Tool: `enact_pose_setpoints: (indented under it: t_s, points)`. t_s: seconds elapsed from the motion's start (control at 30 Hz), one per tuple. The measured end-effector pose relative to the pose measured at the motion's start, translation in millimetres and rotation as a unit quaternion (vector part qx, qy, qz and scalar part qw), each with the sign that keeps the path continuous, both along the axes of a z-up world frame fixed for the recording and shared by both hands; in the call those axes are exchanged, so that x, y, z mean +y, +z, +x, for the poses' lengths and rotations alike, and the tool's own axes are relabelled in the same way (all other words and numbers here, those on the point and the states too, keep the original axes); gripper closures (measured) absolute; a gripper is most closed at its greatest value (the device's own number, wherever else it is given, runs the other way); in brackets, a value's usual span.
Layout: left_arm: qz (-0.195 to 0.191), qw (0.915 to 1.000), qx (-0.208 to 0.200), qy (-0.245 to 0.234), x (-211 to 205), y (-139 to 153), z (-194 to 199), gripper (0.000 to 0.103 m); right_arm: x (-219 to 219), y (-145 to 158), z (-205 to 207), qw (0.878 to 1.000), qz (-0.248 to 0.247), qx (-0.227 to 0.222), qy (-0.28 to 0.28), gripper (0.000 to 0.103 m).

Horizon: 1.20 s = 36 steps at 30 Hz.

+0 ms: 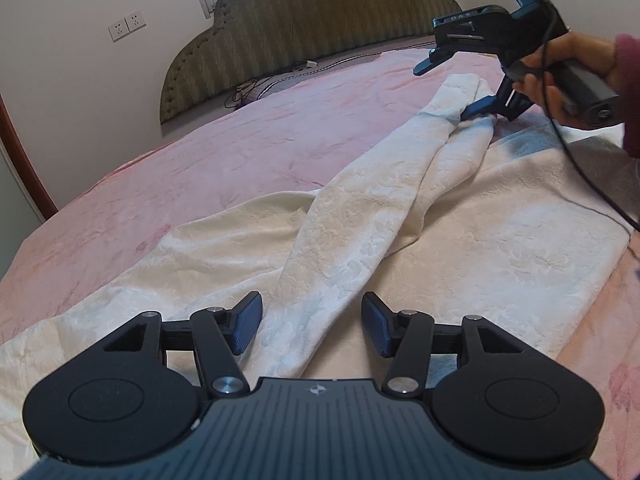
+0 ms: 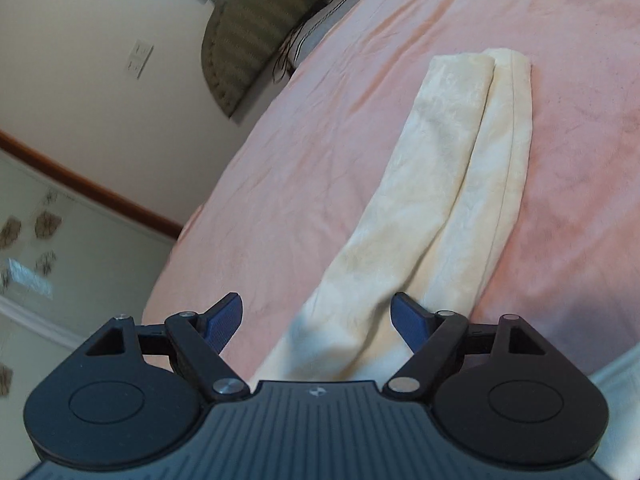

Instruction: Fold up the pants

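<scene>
Lying across the pink bedspread (image 1: 168,148), the cream pants (image 1: 340,248) stretch from your left claw (image 1: 311,326) up toward 1 o'clock, one leg draped over the broader cream panel beneath it. Your left claw stands wide open, its blue pads (image 1: 249,322) on either side of the near end of that leg, gripping nothing. At 1 o'clock your right claw (image 1: 452,86) is spread wide too, its lower finger touching the far end of the leg; it has hold of nothing. From the right wrist view, the right claw (image 2: 318,322) frames the cream pants (image 2: 448,184), which run away toward 1 o'clock. The green padded headboard (image 1: 304,16) sits at 12 o'clock. No containers show in either view.
</scene>
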State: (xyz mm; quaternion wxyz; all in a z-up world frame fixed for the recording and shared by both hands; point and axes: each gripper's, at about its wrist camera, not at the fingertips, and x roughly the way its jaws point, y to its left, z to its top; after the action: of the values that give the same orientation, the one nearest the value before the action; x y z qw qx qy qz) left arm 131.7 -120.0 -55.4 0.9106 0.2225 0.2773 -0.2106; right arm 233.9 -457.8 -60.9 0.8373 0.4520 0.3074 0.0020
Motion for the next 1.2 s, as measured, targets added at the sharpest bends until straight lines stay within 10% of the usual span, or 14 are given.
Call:
enact_pose_setpoints:
  t_s: [0.17, 0.33, 0.73, 1.03, 1.2]
  points:
    - [0.013, 0.9999, -0.008, -0.004, -3, 0, -3, 0.044, -35, -8, 15, 0.994, 0.002, -0.027, -0.106, 0.028]
    - [0.02, 0.9996, -0.015, -0.016, -8, 2, -7, 0.041, -51, -15, 27, 0.992, -0.019, -0.001, -0.121, 0.095]
    - [0.038, 0.9983, -0.044, -0.006, -19, 7, -10, 0.042, -42, 82, -68, 0.984, -0.015, -0.162, -0.076, 0.097]
    - [-0.017, 0.9993, -0.03, -0.017, -13, 24, -15, 0.098, -61, 97, -105, 0.981, -0.005, -0.169, -0.093, 0.096]
    - [-0.051, 0.9947, -0.084, 0.03, -2, 48, -13, 0.099, -60, 112, -94, 0.981, -0.015, -0.169, -0.09, 0.096]
